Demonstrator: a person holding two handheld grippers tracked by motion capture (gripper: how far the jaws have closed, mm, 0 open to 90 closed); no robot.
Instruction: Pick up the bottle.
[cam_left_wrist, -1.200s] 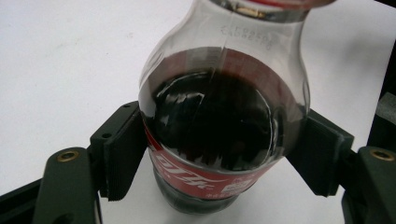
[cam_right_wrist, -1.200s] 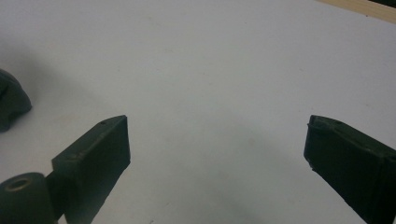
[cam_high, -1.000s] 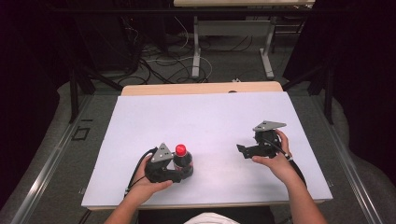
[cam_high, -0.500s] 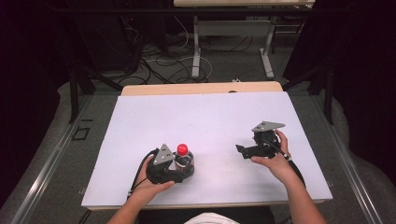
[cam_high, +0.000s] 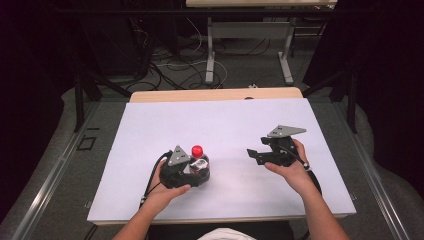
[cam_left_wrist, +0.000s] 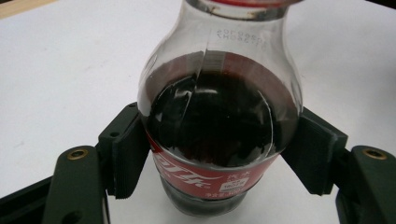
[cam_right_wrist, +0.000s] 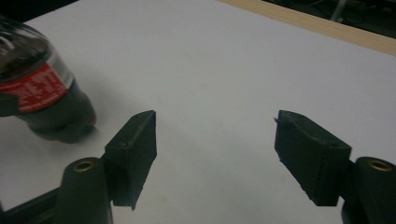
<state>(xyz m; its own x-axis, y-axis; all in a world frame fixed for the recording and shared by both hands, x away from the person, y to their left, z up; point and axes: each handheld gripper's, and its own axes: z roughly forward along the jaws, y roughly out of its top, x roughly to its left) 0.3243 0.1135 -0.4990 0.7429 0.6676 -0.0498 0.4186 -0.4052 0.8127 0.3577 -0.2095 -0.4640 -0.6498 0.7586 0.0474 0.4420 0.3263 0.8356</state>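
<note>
One bottle (cam_high: 198, 161), two grippers, one counter (cam_high: 225, 125). Bottle is standing upright on the counter's near-left part, red cap (cam_high: 197, 150) on top. Left gripper (cam_high: 192, 172) is clamping it: jaws are pressing both sides of the body at the red label (cam_left_wrist: 196, 175). Left gripper view is showing dark cola inside, up to the shoulder, and the pads (cam_left_wrist: 128, 156) flat against the plastic, which the high view is too small to resolve. Right gripper (cam_high: 255, 155) is hovering well apart to the right, jaws have just been closing, nothing between them, gap remaining. Right gripper view is showing the bottle's base (cam_right_wrist: 60, 126) touching the counter.
</note>
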